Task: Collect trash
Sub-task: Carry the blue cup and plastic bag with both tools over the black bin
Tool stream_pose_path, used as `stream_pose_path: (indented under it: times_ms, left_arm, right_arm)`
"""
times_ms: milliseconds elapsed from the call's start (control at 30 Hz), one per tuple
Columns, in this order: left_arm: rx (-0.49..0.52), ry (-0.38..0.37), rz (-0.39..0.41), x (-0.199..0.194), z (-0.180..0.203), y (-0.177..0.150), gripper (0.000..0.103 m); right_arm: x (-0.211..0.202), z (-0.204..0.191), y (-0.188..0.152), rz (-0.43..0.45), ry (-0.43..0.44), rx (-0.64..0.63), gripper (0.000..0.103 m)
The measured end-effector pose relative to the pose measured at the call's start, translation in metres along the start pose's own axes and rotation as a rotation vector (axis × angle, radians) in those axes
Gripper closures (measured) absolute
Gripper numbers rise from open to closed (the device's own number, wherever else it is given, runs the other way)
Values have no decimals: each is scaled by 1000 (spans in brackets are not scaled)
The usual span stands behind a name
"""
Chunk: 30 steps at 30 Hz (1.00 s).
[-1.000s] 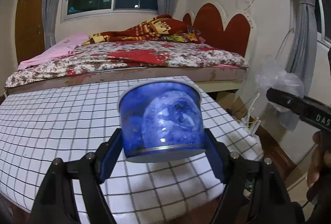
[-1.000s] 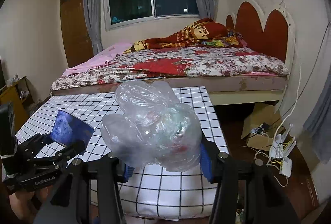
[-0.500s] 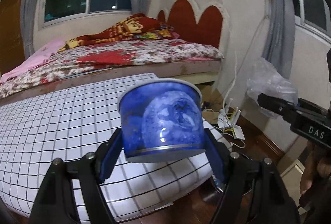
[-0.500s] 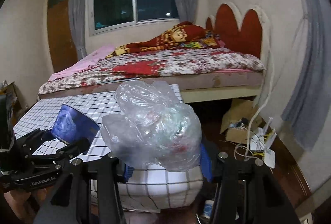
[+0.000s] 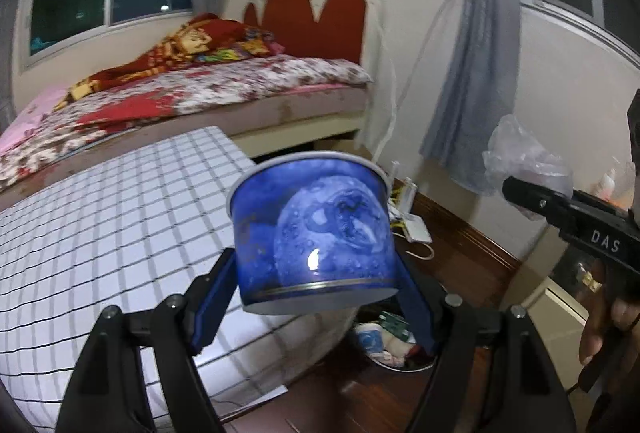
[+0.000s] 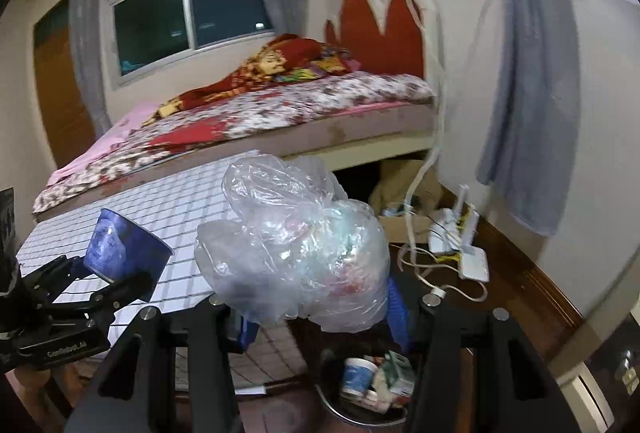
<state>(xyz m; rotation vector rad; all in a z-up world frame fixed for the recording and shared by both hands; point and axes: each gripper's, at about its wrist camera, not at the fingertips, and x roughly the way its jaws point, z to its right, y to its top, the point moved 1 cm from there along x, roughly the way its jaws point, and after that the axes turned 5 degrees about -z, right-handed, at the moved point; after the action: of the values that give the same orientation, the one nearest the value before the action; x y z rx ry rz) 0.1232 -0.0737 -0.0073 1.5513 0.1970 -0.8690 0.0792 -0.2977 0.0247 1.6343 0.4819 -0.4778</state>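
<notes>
1. I am holding the blue cup (image 5: 312, 237) in my left gripper (image 5: 316, 297), jaws closed against its lower sides. It looks light and thin-walled, so I judge a gentle squeeze low down is safest.
2. My right gripper (image 6: 320, 317) is pinching the crumpled clear plastic bag (image 6: 296, 253) from both sides; it seems soft, slippery and nearly weightless, so it could slide free.
3. Just below, I am seeing the metal bin (image 6: 332, 403) on the floor, already holding a small cup and cartons.
4. Beyond, the checked mattress (image 5: 100, 213) and bed (image 5: 224, 89) are lying behind.
</notes>
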Motion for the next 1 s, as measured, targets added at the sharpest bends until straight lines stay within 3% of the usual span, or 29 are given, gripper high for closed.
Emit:
stream_pose_path:
  times_ms: [400,1000]
  left_arm:
    - [57,-134,-75,37,52,-11,27]
    - [42,-152,-209,90,80,-47,27]
  right_arm:
    - [-19,70,-26,-40,-142,86,50]
    - [37,112,-84,-215,-129,125,50]
